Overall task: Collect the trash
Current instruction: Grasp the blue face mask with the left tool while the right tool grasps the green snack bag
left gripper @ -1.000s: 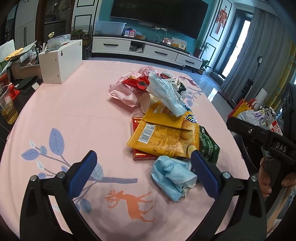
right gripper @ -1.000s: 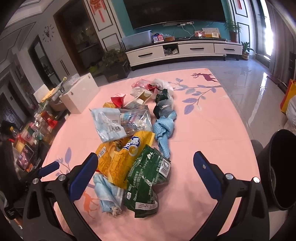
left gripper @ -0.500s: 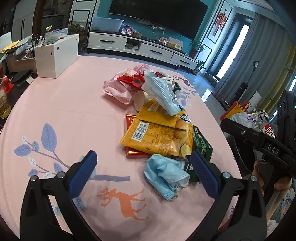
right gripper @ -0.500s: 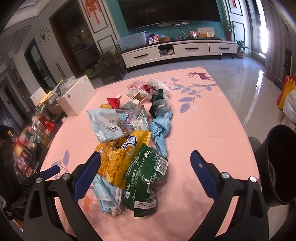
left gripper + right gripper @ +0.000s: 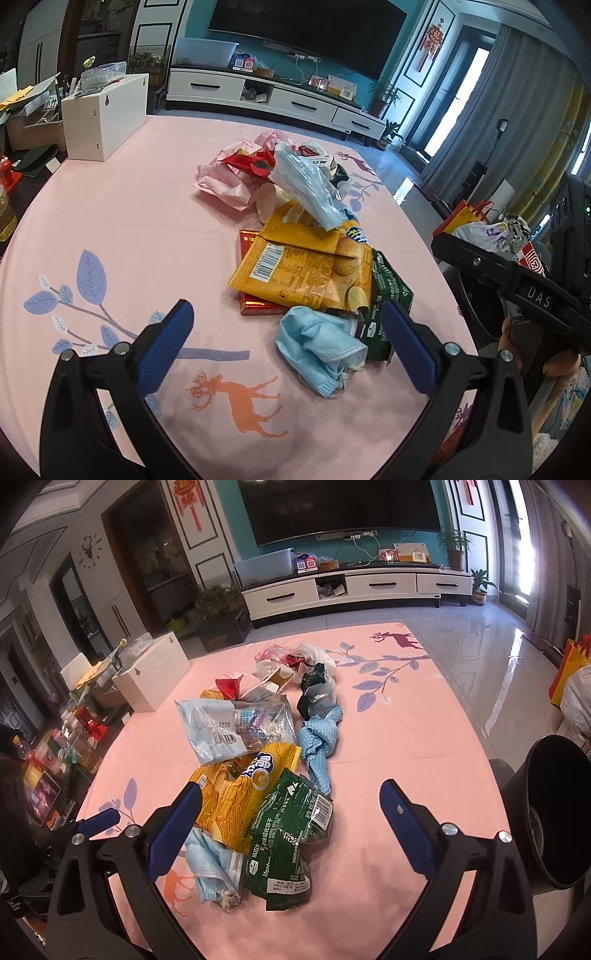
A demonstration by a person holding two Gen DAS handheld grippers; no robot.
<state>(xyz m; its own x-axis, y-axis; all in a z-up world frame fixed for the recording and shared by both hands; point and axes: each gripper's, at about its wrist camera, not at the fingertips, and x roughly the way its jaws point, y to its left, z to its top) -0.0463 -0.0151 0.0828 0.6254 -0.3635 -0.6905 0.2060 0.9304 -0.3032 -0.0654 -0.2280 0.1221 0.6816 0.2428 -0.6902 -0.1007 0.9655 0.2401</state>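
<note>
Trash (image 5: 258,771) lies heaped down the middle of a counter (image 5: 122,221) covered by a pink cloth printed with blue leaves and orange deer: yellow chip bags, a green wrapper (image 5: 288,827), crumpled blue face masks (image 5: 317,347), a clear packet and pink bags further back. Both grippers hover above the near end of the pile, the left gripper (image 5: 291,343) and the right gripper (image 5: 291,823) each with blue fingers spread wide and grasping nothing; the right one's jaws have just narrowed slightly. A white box (image 5: 103,114) stands at the counter's far left corner. A black bin (image 5: 557,812) stands just off the right edge. Beyond are a glossy tiled floor, a white TV cabinet (image 5: 354,587) under a large dark screen on a teal wall, and grey curtains.
</note>
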